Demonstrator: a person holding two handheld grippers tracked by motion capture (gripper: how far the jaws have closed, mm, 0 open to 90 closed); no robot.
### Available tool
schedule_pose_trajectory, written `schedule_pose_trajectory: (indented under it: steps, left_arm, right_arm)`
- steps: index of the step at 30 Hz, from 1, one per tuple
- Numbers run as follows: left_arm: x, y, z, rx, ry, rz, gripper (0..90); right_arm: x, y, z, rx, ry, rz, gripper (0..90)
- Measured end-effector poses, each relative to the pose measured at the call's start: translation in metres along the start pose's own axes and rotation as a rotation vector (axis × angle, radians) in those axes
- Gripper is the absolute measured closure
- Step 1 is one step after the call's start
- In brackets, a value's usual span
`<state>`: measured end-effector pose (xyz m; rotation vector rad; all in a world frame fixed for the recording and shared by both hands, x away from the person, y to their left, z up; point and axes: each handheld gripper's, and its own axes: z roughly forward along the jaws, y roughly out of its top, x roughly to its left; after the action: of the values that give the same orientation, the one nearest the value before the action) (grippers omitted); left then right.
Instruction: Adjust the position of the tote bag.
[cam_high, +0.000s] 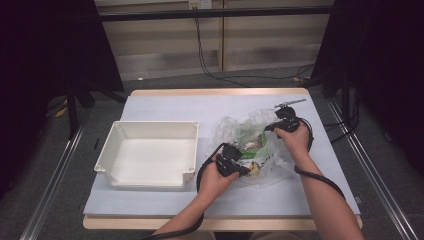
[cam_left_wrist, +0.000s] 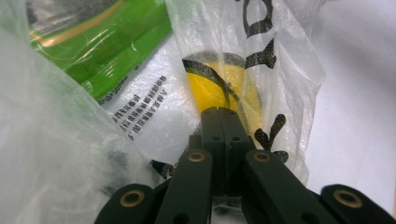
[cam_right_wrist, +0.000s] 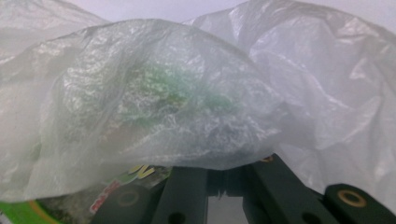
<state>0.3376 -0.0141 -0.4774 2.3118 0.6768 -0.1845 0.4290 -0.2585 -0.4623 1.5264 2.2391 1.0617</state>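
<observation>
Both hands are working on the clear plastic bag (cam_high: 252, 145), which lies crumpled on the counter (cam_high: 165, 105) to the right of the empty white bin (cam_high: 150, 152), so the step in hand looks like opening the bag or holding it up to get at what is inside. The left gripper (cam_high: 243, 170) sits at the bag's near edge; in the left gripper view its fingers (cam_left_wrist: 223, 128) are pressed together with printed film pinched between them, and just beyond the tips a round yellow item (cam_left_wrist: 219, 86) shows through the plastic, with a green packet (cam_left_wrist: 107, 42) farther off to the upper left. The right gripper (cam_high: 270, 128) is at the bag's far right side, the forearm reaching across above the bag; in the right gripper view film drapes over its fingers (cam_right_wrist: 187, 186), which appear closed on a fold of that film. The next move probably calls for drawing the two pinched edges apart to widen the mouth, gently enough that the thin film neither tears nor slips free, and keeping the contents from spilling anywhere but toward the bin.
</observation>
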Motion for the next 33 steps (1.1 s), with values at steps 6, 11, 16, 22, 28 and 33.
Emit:
schedule_pose_trajectory:
  steps: [6, 11, 16, 22, 28, 33]
  left_arm:
    - [-0.002, -0.001, 0.0, -0.003, -0.009, -0.02, 90.0]
    - [-0.002, -0.001, 0.0, -0.005, -0.018, -0.015, 90.0]
    - [-0.001, -0.001, 0.0, -0.005, -0.02, -0.01, 90.0]
    - [0.0, -0.001, -0.002, 0.022, -0.011, 0.026, 90.0]
    - [0.0, -0.002, -0.002, 0.02, -0.012, 0.029, 90.0]
    - [0.001, -0.003, -0.002, -0.033, -0.027, -0.022, 90.0]
  right_arm:
    - [-0.003, 0.003, 0.007, 0.004, -0.015, 0.0, 89.1]
    - [-0.003, 0.005, 0.01, 0.016, -0.047, -0.001, 88.9]
    - [-0.006, 0.002, 0.015, 0.02, -0.054, 0.005, 88.4]
    - [-0.008, -0.002, 0.02, 0.05, -0.077, -0.021, 89.3]
    - [-0.007, -0.003, 0.02, 0.056, -0.098, -0.036, 89.1]
    - [0.0, -0.004, 0.016, 0.046, -0.099, -0.033, 83.0]
